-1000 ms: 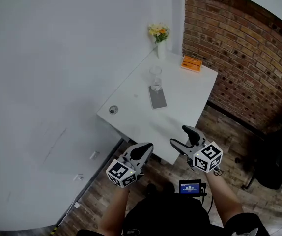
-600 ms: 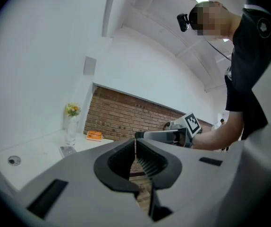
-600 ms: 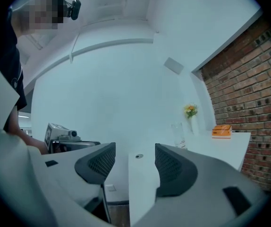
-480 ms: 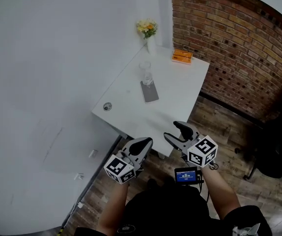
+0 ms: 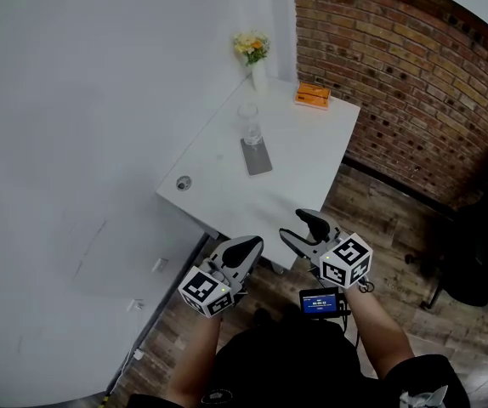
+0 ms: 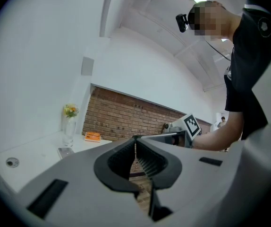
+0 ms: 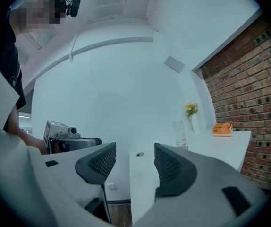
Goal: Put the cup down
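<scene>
The cup is a clear glass [image 5: 250,130] standing upright on the white table [image 5: 303,155], at the far end of a phone [image 5: 257,155]; it also shows in the left gripper view [image 6: 68,134] and the right gripper view [image 7: 179,134]. Neither gripper holds it. Both grippers hang off the table's near corner, over the wooden floor. My left gripper [image 5: 248,246] is shut, its tips [image 6: 135,138] touching with nothing between them. The jaws of my right gripper [image 5: 299,226] stand a little apart, and only the table's corner shows through the gap [image 7: 134,157].
A vase of flowers [image 5: 252,58] stands at the table's far corner, by the white wall, and an orange box [image 5: 312,96] lies near the brick wall. A small round fitting [image 5: 183,183] sits near the table's left edge. A dark chair [image 5: 482,253] stands at the right.
The right gripper's jaws have drawn closer together, with nothing between them. The table and the cup now sit slightly further left and higher in the head view. The left gripper stays shut.
</scene>
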